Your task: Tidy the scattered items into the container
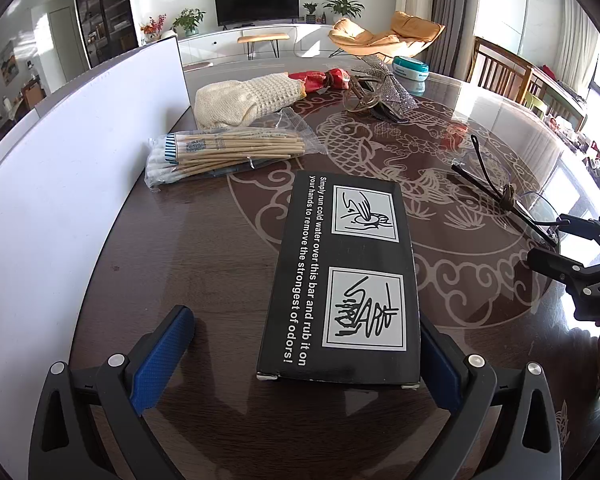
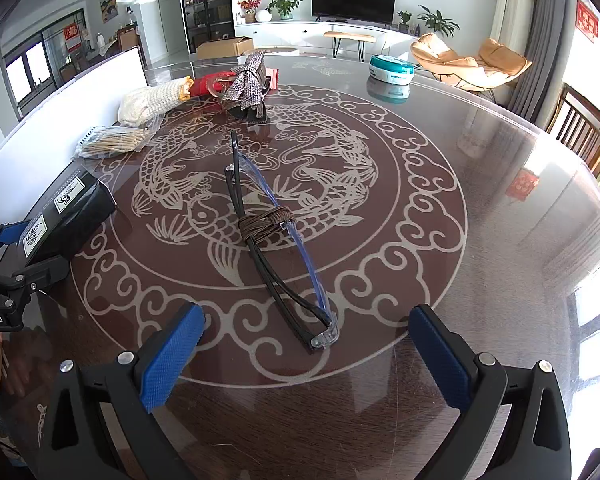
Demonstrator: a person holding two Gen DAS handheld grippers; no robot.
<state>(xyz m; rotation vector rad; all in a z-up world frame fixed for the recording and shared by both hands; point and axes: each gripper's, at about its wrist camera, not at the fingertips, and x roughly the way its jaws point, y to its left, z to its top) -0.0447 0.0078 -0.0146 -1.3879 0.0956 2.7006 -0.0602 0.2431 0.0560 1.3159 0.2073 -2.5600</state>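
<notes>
The left gripper has its fingers spread wide, with the near end of a black box lying on the surface between them; the right-hand pad is at the box's side, though contact cannot be judged. White print on the box reads "Simply run cold water over this bar and rub it on your hands to remove the strongest of odors!", beside two framed line drawings.

The right gripper is likewise wide, holding nothing. Folded glasses, wound with brown cord, lie on the fish pattern in the middle of the surface, their near end between the fingers without touching them.

Toward the left edge, by a white container, lie a bag of cotton swabs and a cream knit piece. Beyond them are a red item and a sparkly hair clip. A teal tub stands near the far edge.

The right gripper's housing shows "DAS"; the left's shows "RobotAI", partly cut off.
</notes>
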